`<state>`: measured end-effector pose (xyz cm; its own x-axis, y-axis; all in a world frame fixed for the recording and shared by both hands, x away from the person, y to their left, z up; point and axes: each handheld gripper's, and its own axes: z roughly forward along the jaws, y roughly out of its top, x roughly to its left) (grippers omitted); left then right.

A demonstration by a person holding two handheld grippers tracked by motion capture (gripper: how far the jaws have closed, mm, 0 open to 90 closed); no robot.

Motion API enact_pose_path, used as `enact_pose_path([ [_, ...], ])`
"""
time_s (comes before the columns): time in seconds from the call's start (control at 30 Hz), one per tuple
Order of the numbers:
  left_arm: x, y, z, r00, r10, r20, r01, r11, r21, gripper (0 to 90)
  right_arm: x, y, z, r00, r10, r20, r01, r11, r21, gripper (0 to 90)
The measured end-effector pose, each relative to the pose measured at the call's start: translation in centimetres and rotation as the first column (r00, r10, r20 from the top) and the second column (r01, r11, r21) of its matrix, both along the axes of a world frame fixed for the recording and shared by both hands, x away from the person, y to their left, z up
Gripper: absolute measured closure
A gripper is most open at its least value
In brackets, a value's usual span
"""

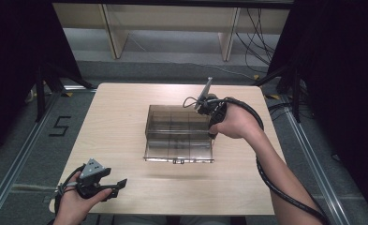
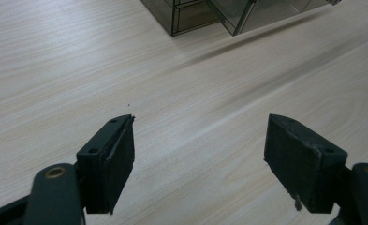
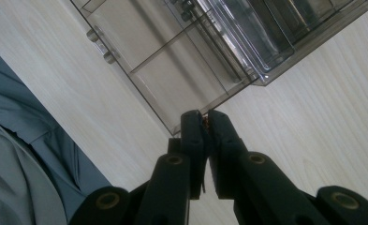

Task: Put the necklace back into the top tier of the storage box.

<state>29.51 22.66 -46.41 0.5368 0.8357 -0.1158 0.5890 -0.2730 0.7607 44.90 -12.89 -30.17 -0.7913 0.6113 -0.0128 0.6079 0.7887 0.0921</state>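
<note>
- Our right gripper (image 3: 206, 123) had its jaws pinched tight, tips at the front corner of the smoky clear plastic drawer organiser (image 1: 179, 133); whether they nipped its thin wall, we couldn't tell.
- Left gripper (image 2: 200, 154) was released, jaws wide, nothing between, well apart from the box.
- Organiser sat mid light wood table (image 1: 116, 122), drawer pulled out toward us.
- We judged it light, stiff, slick, prob. brittle; best grabbed by drawer front/knobs.

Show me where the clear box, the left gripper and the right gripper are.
Clear box (image 1: 179, 136), high view, on its middle divider.
Left gripper (image 2: 200, 150), left gripper view, midway between its open jaws.
Right gripper (image 3: 206, 123), right gripper view, between its shut jaw tips.
</note>
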Motion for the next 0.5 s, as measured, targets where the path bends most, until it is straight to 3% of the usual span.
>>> enact_pose_path([
  [0.07, -0.01, 0.03, 0.07, 1.0, -0.003, -0.006, 0.003, 1.0, 0.005, 24.7, -0.15, 0.19, 0.05, 0.9996, -0.029, -0.007, 0.029, 0.9996, -0.007, 85.8],
  [0.13, -0.01, 0.01, 0.01, 1.0, -0.001, 0.0, 0.001, 1.0, 0.001, 24.7, 0.02, 0.18, -0.05, 1.0, 0.0, -0.002, 0.0, 1.0, 0.003, 85.9],
  [0.2, -0.01, 0.03, 0.07, 1.0, -0.003, -0.006, 0.003, 1.0, 0.004, 24.7, -0.09, 0.37, -0.07, 0.9997, -0.022, -0.009, 0.022, 0.9998, -0.005, 85.8],
  [0.37, 0.0, 0.03, 0.04, 1.0, -0.003, -0.004, 0.003, 1.0, 0.0, 24.6, 0.19, 0.38, -0.25, 0.9999, 0.015, 0.0, -0.015, 0.9999, 0.0, 85.8],
  [0.43, 0.0, 0.02, 0.01, 1.0, -0.002, 0.0, 0.002, 1.0, -0.002, 24.7, 0.03, 0.6, -0.31, 0.9999, -0.015, -0.004, 0.015, 0.9999, -0.003, 85.9],
  [0.5, -0.01, 0.03, 0.03, 1.0, -0.003, -0.003, 0.003, 1.0, -0.001, 24.7, 0.18, 0.61, -0.41, 1.0, 0.008, -0.004, -0.008, 1.0, -0.006, 85.8],
])
